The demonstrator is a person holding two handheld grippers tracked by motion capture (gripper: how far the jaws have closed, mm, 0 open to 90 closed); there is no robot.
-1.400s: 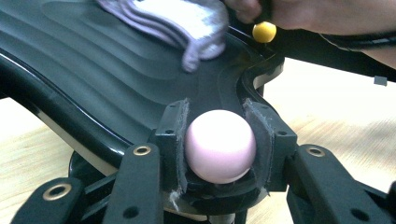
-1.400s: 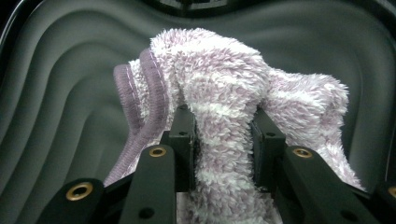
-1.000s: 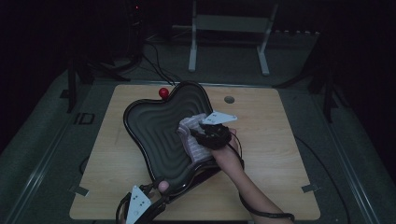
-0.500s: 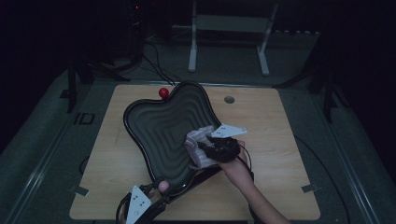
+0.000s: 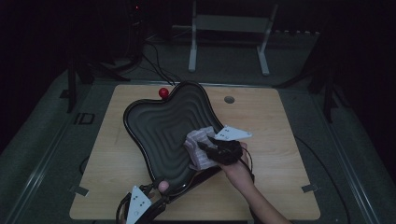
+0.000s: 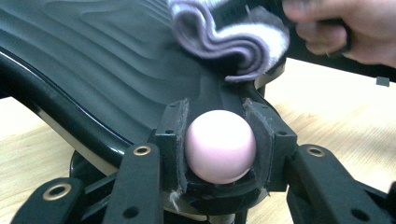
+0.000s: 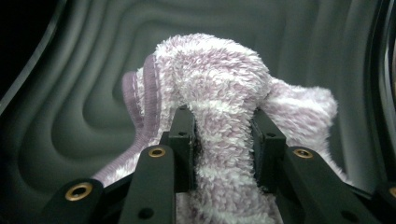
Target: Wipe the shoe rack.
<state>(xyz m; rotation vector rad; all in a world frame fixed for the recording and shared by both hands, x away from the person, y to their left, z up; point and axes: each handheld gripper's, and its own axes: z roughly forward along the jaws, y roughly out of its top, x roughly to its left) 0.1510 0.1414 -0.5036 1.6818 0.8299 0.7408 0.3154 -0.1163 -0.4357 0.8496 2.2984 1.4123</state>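
Your pale wooden tabletop [image 5: 285, 140], a black wavy tray [image 5: 161, 126] resting across it, a red ball [image 5: 163, 92] just beside the tray's far rim, a round hole [image 5: 229, 99] nearby

Left gripper [image 5: 161, 186] low at near edge of tabletop, jaws pointing away from person, clamped on pink ball-shaped knob [image 6: 220, 146], pads tight on both sides. Grey three-cornered plate on top faces up.

Right gripper [image 5: 205, 147] reaches in from right, forearm running diagonally from bottom edge, hand [image 5: 231, 154] wrapped round gripper body. Jaws pinch thick fold of fluffy purple-white cloth [image 7: 224, 140], pads pressed into pile both sides.
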